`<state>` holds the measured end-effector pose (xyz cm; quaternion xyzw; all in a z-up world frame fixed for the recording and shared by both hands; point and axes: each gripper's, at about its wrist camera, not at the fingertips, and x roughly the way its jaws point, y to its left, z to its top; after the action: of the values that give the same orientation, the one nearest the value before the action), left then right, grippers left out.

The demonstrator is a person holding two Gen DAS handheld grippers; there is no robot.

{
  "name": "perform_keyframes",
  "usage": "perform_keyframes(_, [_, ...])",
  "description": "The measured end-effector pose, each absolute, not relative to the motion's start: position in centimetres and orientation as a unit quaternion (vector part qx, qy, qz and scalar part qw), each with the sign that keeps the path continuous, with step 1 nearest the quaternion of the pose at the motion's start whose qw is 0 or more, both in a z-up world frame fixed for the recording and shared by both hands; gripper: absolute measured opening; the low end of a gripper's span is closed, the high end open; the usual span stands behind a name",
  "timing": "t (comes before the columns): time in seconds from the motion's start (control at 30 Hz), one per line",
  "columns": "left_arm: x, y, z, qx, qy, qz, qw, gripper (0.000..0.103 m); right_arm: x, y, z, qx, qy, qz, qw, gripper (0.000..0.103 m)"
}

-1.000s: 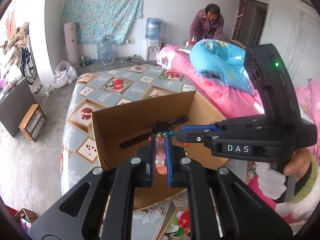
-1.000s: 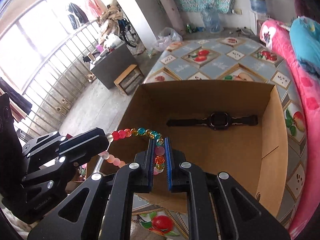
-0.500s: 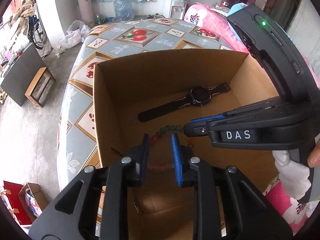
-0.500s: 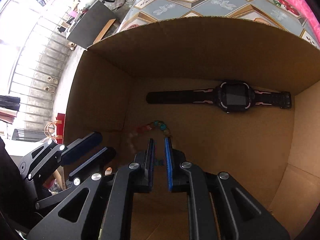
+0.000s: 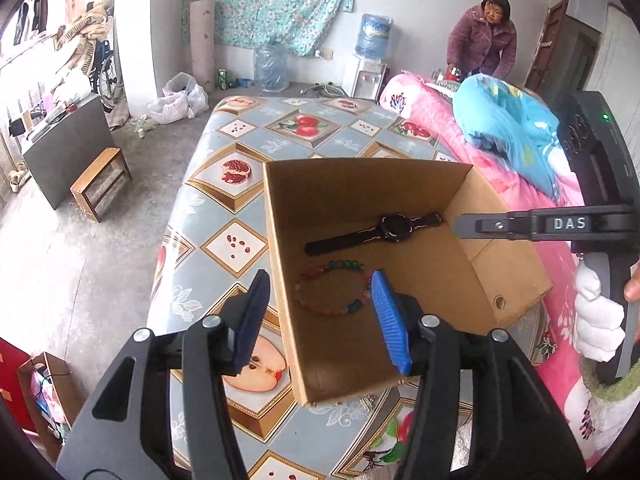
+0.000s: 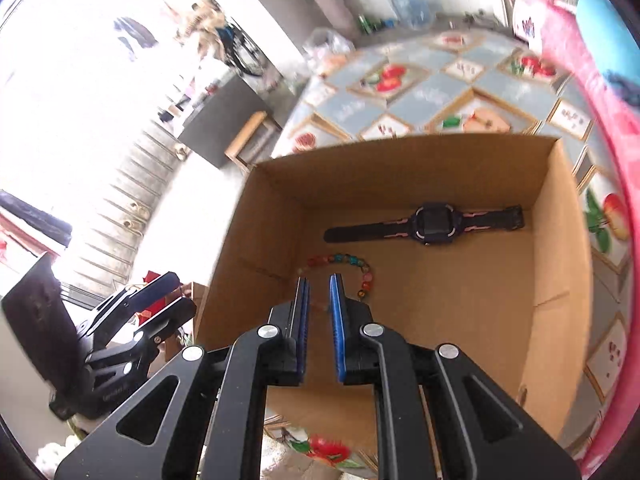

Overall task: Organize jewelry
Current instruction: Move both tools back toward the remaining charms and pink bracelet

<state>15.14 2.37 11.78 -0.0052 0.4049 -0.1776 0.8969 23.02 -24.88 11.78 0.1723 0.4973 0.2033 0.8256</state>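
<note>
Inside the box, mid-frame, bracelet is lying beside watch; left gripper fingers are spreading, empty; right gripper fingers nearly together, empty.

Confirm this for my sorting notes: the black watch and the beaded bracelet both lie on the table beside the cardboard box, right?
Not beside it. The black watch and the beaded bracelet both lie on the floor inside the cardboard box, as the left wrist view shows.

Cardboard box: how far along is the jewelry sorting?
Done: the watch and the bead bracelet lie on the cardboard box floor. In hand: nothing; the left tongs are opening, empty, and the right tongs hold nothing. Left: no other jewelry shows.
</note>
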Motion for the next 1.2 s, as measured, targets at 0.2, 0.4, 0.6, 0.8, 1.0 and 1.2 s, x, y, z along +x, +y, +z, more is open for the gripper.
perform_keyframes(0.2, [9.9,5.3,11.7,-0.025,0.381,-0.153,0.911,0.065,15.2,-25.3,13.4,0.131,0.436,0.218,0.863,0.011])
perform_keyframes(0.4, [5.8,4.9,6.3,-0.015,0.421,-0.127,0.898,0.069,8.2,-24.9,7.4,0.145,0.435,0.184,0.869,0.023])
perform_keyframes(0.6, [4.8,2.4,0.4,0.022,0.45,-0.101,0.887,0.069,4.0,-24.5,-0.1,0.105,0.427,0.046,0.897,0.027])
perform_keyframes(0.8, [4.5,0.6,-2.2,0.049,0.436,-0.092,0.894,0.069,2.5,-23.8,-2.7,0.045,0.387,0.005,0.921,0.045])
perform_keyframes(1.0, [4.5,-0.2,-3.0,0.052,0.423,-0.083,0.901,0.075,1.9,-23.2,-3.5,0.018,0.357,-0.012,0.934,0.066])
perform_keyframes(1.2, [4.4,-1.0,-3.2,0.061,0.417,-0.072,0.904,0.088,1.5,-23.7,-3.6,0.031,0.36,-0.054,0.931,0.084])
